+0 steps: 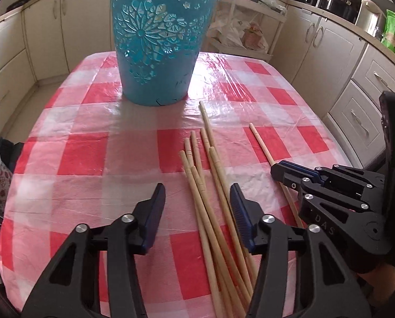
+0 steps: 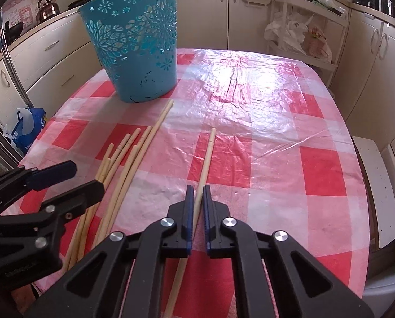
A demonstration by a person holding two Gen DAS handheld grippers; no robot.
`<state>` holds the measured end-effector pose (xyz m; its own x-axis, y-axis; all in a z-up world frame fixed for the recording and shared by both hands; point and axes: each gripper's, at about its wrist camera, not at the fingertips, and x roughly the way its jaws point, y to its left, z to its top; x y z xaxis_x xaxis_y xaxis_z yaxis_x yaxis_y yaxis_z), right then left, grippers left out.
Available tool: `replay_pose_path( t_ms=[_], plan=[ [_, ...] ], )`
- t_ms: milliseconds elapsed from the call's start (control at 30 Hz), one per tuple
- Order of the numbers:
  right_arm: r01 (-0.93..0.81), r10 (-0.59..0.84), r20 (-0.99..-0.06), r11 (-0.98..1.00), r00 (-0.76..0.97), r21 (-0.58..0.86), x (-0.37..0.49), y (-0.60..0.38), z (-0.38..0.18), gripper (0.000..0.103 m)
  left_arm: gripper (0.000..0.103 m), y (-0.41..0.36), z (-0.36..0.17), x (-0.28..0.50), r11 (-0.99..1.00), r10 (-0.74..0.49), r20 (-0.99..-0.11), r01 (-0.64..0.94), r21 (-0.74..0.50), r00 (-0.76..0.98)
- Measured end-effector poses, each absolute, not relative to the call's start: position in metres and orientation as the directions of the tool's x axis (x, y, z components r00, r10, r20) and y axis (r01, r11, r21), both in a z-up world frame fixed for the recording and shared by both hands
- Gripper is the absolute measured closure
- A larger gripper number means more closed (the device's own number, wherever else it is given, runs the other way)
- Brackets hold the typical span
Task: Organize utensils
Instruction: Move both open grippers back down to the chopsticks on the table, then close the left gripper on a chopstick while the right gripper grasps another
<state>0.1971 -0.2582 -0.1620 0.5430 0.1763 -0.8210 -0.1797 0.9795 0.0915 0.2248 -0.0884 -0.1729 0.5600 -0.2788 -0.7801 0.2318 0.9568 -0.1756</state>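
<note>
A teal cut-out basket (image 1: 157, 45) stands upright at the far side of the red-checked table; it also shows in the right wrist view (image 2: 136, 47). A bundle of several wooden chopsticks (image 1: 210, 185) lies between the fingers of my open left gripper (image 1: 197, 201), low over the cloth. A single chopstick (image 2: 206, 159) lies apart to the right. My right gripper (image 2: 196, 201) is shut on that single chopstick near its middle. The right gripper also shows in the left wrist view (image 1: 279, 171). The bundle also shows in the right wrist view (image 2: 123, 164).
The checked tablecloth (image 2: 277, 132) has a shiny plastic cover. Kitchen cabinets (image 1: 338, 61) ring the table. A rack with bags (image 2: 303, 31) stands behind it. A blue bag (image 2: 27, 127) sits on the floor at the left. A white bench (image 2: 380, 185) is at the right.
</note>
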Motion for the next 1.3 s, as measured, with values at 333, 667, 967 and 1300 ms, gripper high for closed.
replay_pose_path(
  t_ms=[333,667,967,1300],
  plan=[
    [-0.154,0.248,-0.802,0.969,0.543,0.196,0.196,-0.273,-0.156,0.097,0.103,-0.086,-0.166,0.232,0.933,-0.327,-0.768,0.319,-0.169,0.551],
    [-0.148,0.257,-0.796,0.966,0.548,0.21,0.194,-0.275,-0.155,0.097,0.101,-0.086,-0.163,0.235,0.931,-0.314,-0.789,0.333,-0.148,0.529],
    [-0.153,0.258,-0.794,0.966,0.551,0.208,0.194,-0.274,-0.155,0.097,0.098,-0.066,-0.167,0.245,0.96,-0.239,-0.802,0.257,-0.11,0.547],
    [-0.154,0.239,-0.806,0.971,0.542,0.184,0.196,-0.27,-0.157,0.097,0.091,-0.069,-0.17,0.253,0.947,-0.245,-0.821,0.31,-0.087,0.516]
  ],
)
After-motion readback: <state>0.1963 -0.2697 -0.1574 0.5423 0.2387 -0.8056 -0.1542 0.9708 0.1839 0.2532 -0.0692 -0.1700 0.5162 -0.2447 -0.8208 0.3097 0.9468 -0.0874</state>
